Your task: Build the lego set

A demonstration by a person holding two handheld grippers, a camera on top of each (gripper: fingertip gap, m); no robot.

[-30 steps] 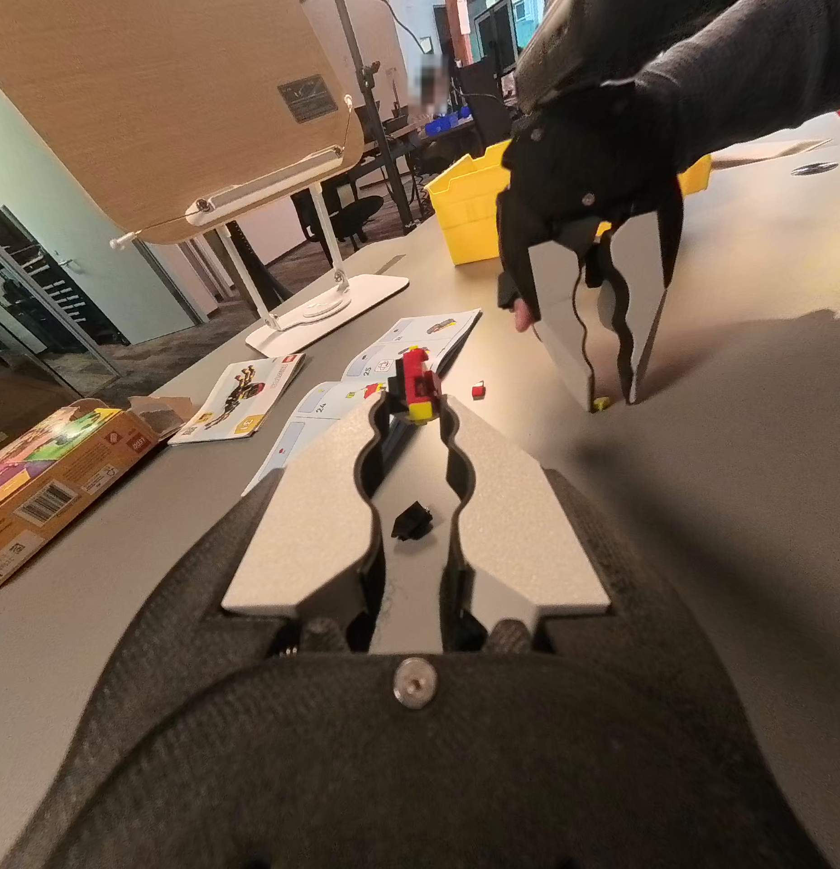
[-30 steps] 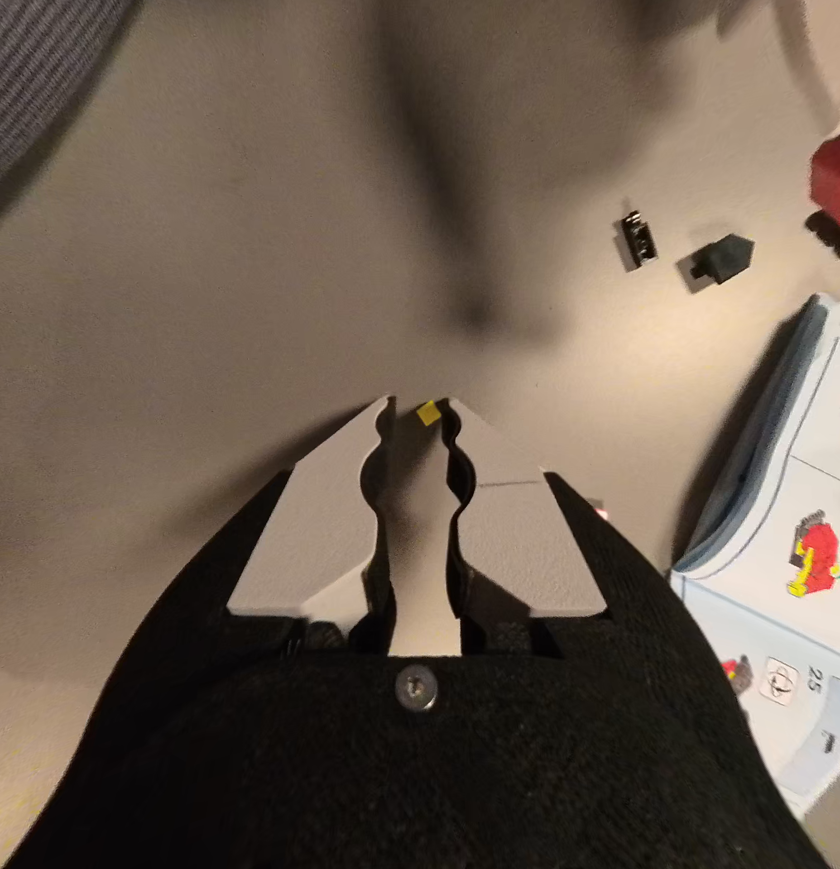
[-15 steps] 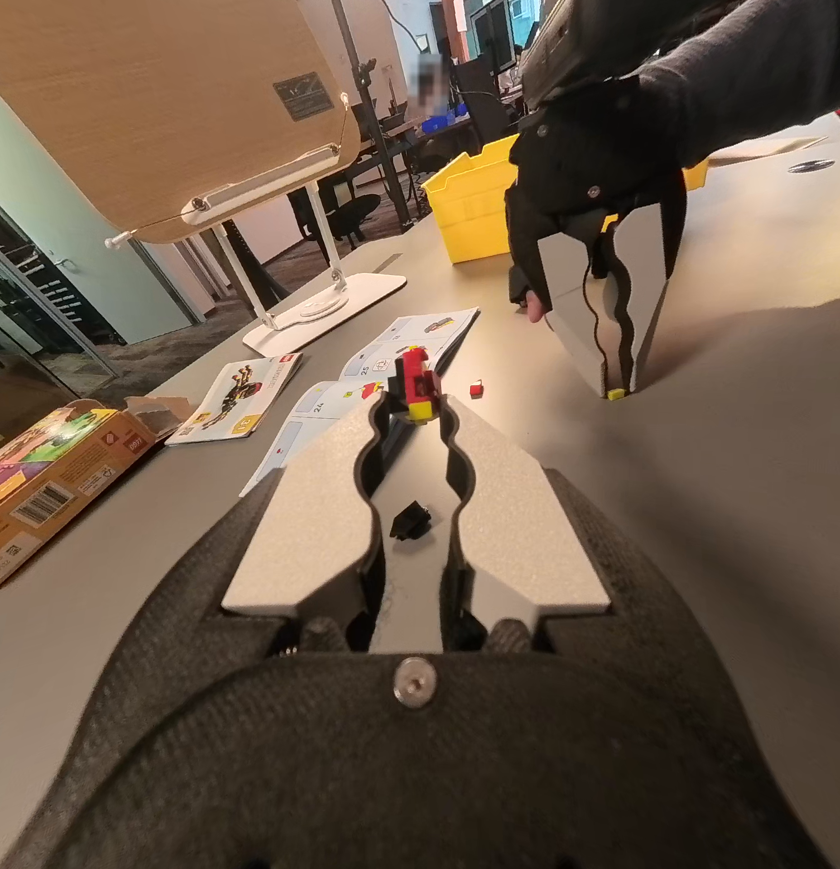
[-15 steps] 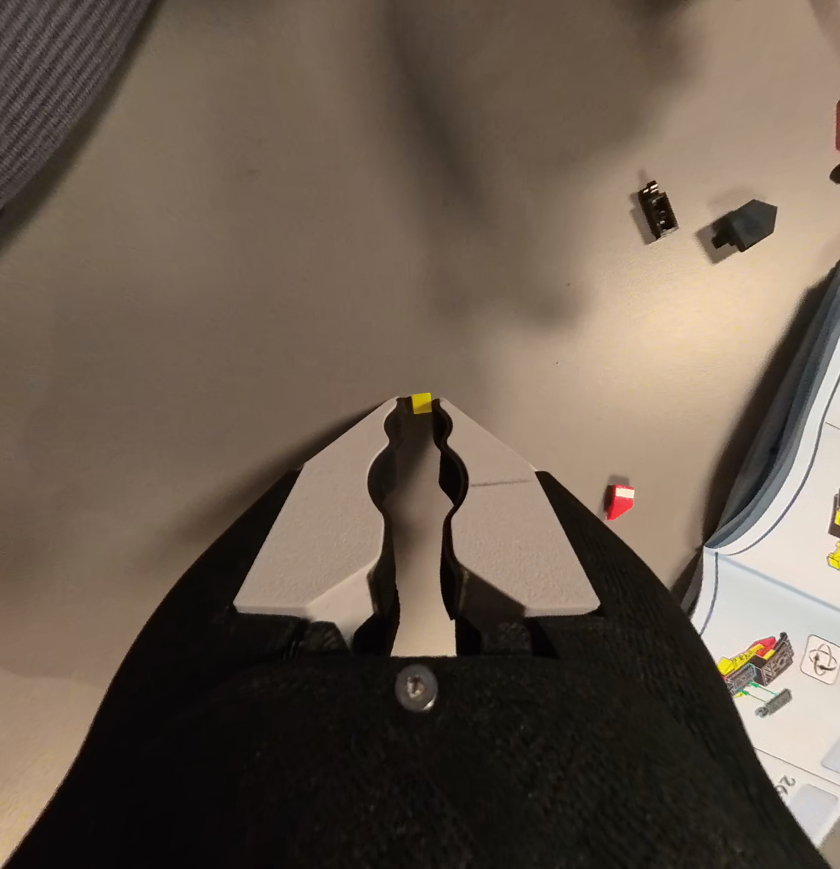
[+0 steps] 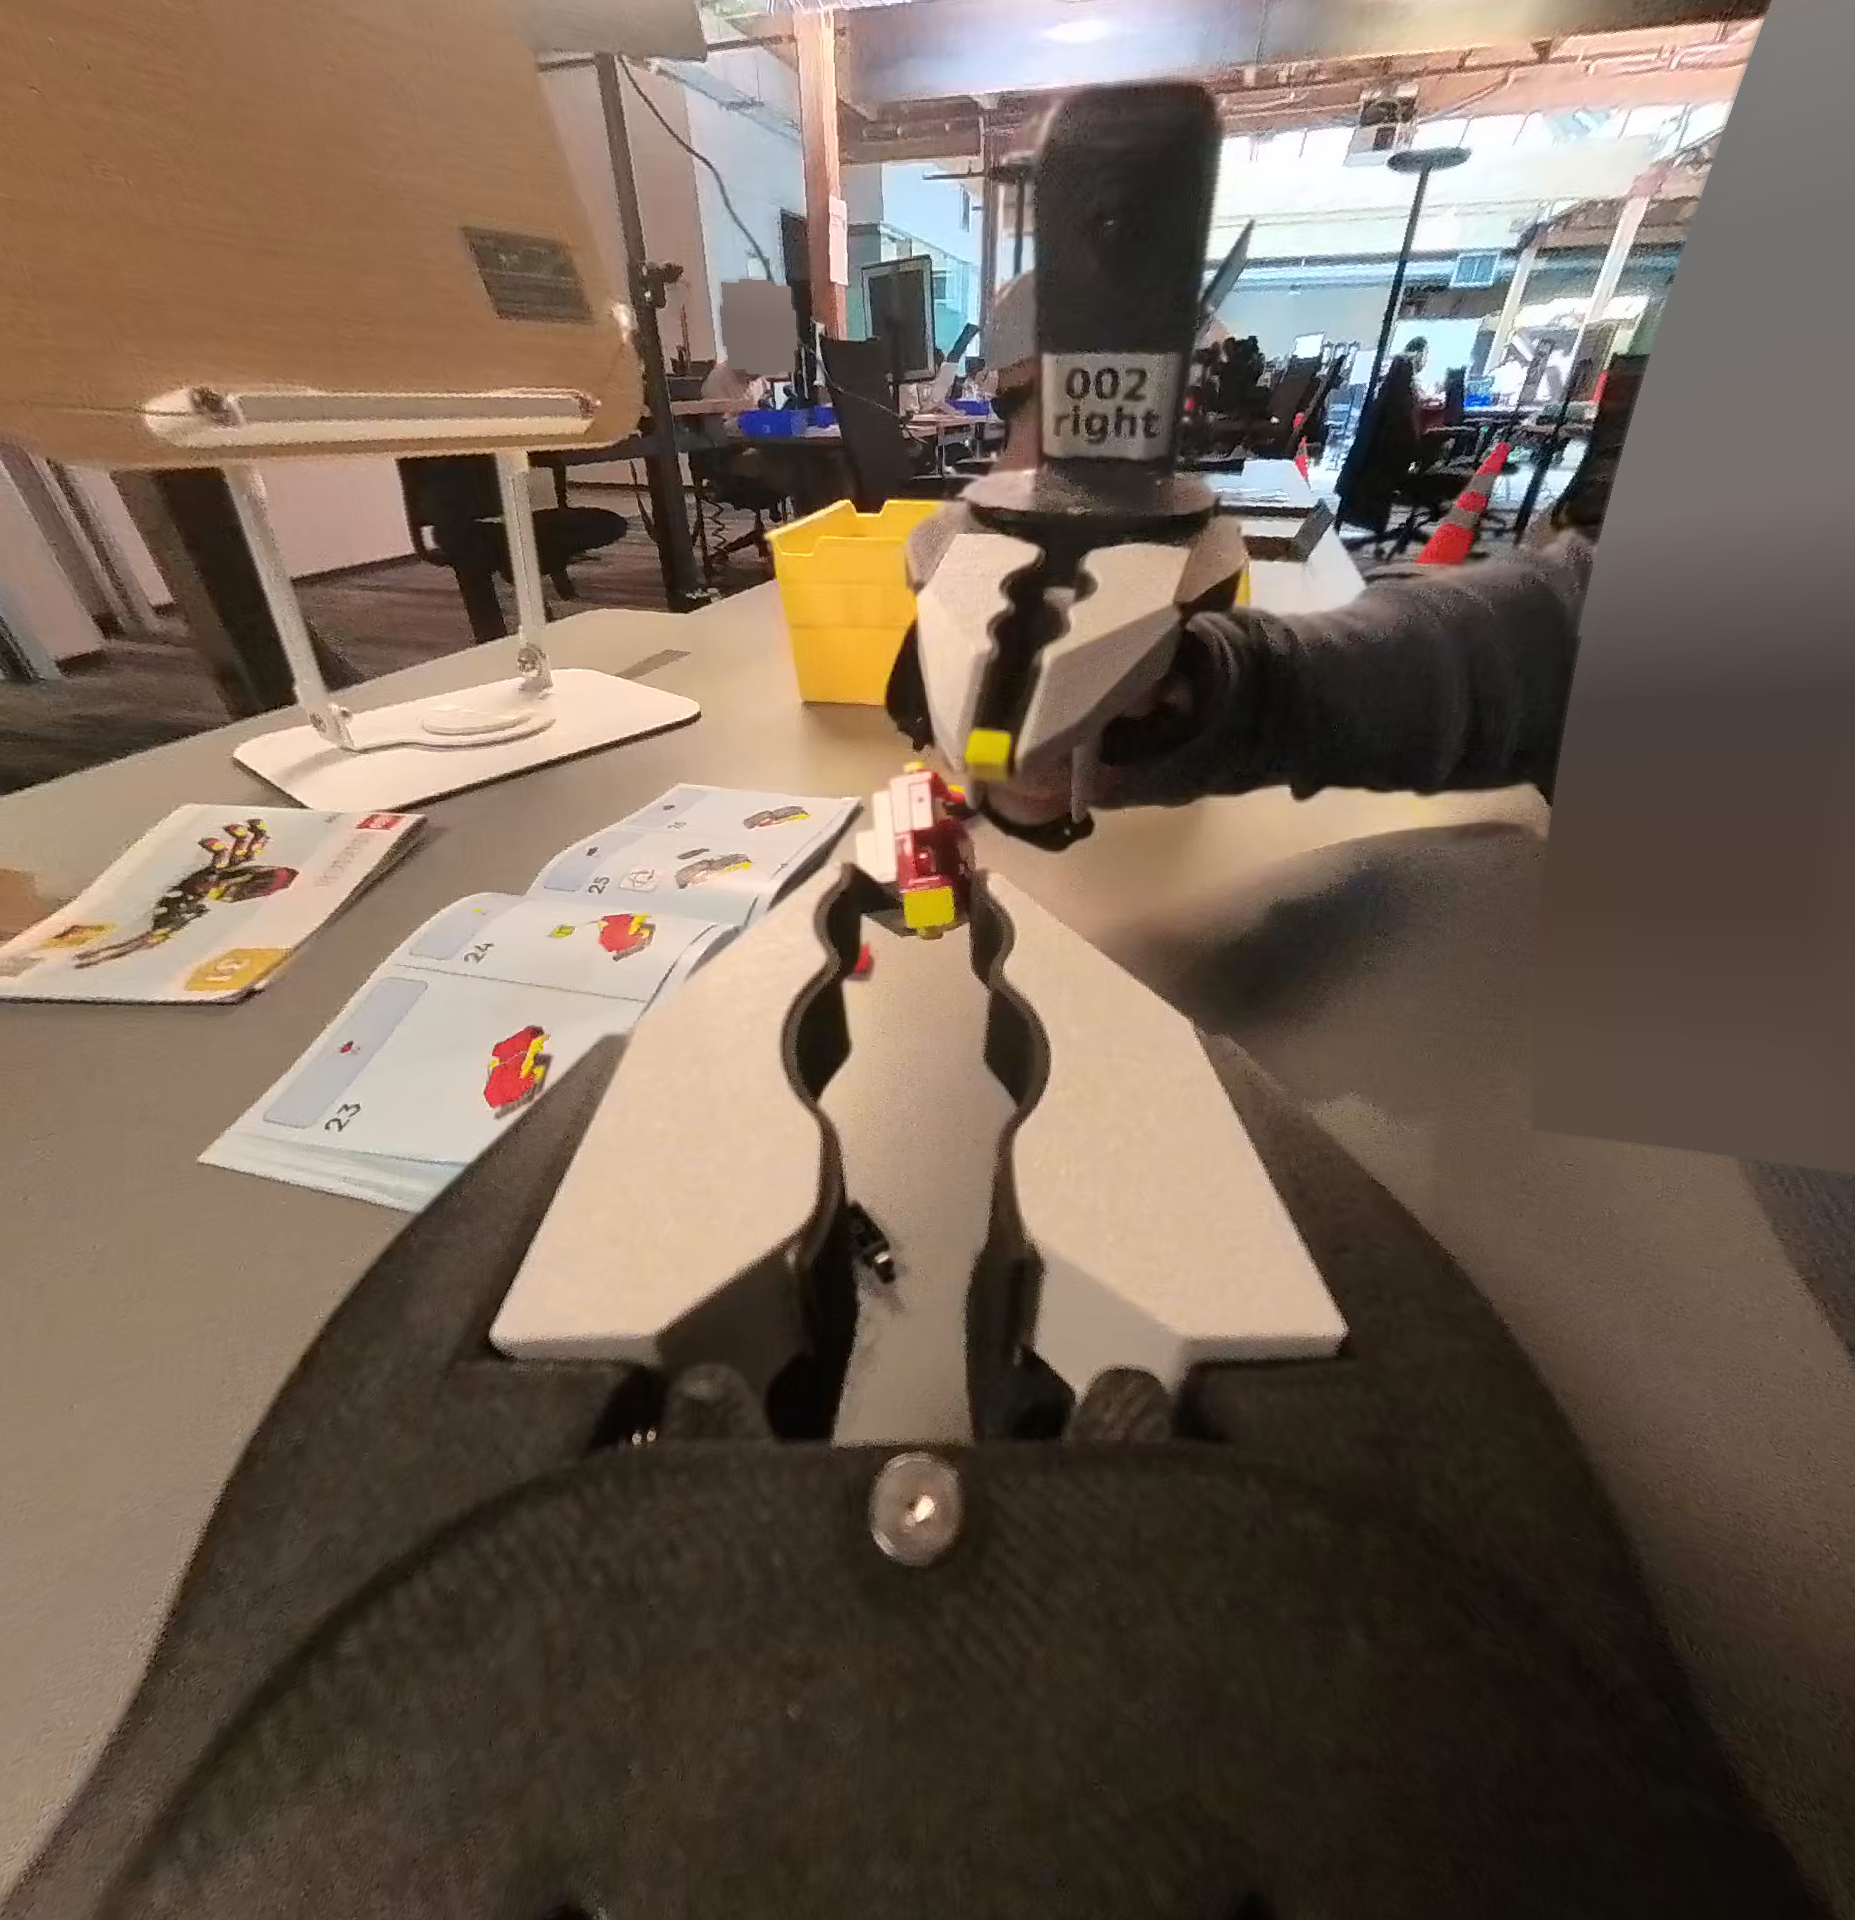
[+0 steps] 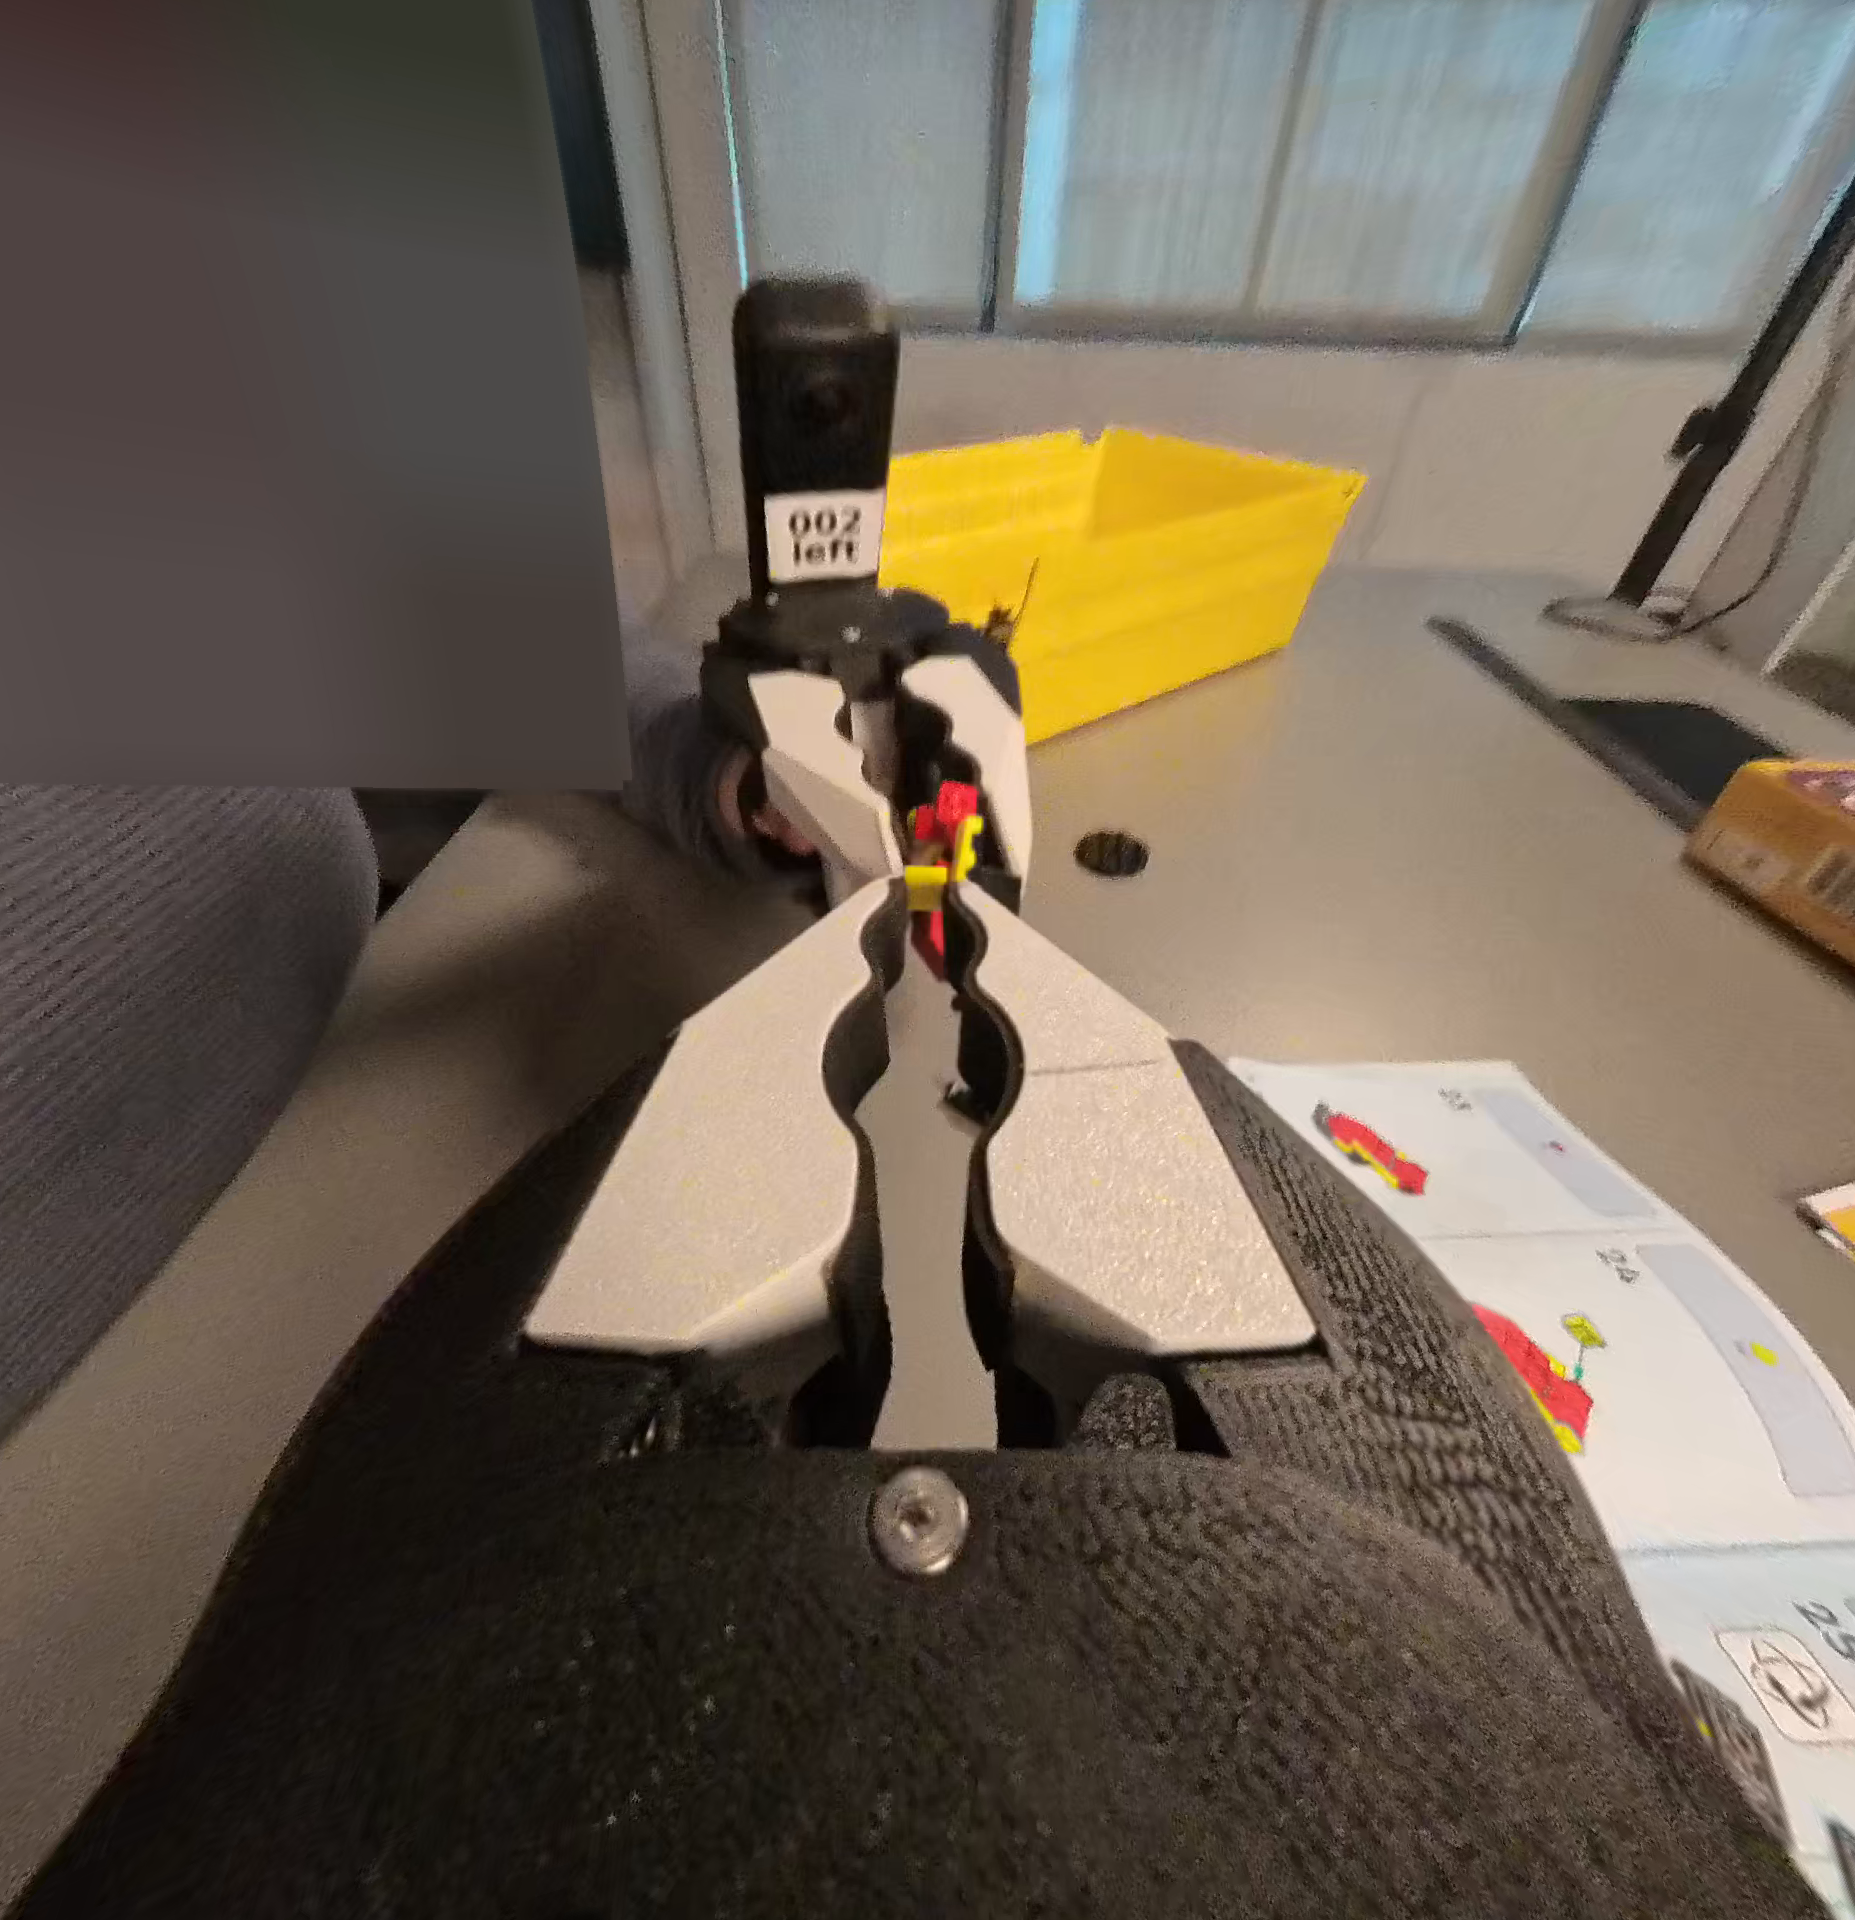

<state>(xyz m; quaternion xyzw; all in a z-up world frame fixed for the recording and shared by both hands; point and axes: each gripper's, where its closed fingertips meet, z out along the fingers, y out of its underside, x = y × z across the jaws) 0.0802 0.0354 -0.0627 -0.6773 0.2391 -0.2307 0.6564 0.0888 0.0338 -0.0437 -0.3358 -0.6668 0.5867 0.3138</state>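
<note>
Behind the grey bench [image 5: 123, 1195] we see an open office with desks and chairs. Going left to right in the left wrist view, a closed booklet [image 5: 190, 902] lies near the bench's left edge, with a white-footed wooden stand [image 5: 455, 717] behind it. Next comes the open instruction booklet [image 5: 549, 966], spread flat toward the middle. Our left gripper [image 5: 918, 891] is clenched on the red, white and yellow lego model [image 5: 923, 852], lifted off the bench at its fingertips. Just above and right of the model, our right gripper [image 5: 990, 750] pinches a small yellow brick [image 5: 987, 752], nearly touching the model; we cannot tell if they meet. A yellow bin [image 5: 840, 613] sits behind, toward the far edge. In the right wrist view, a cardboard box [image 6: 1796, 862] rests by the bench's right edge.
</note>
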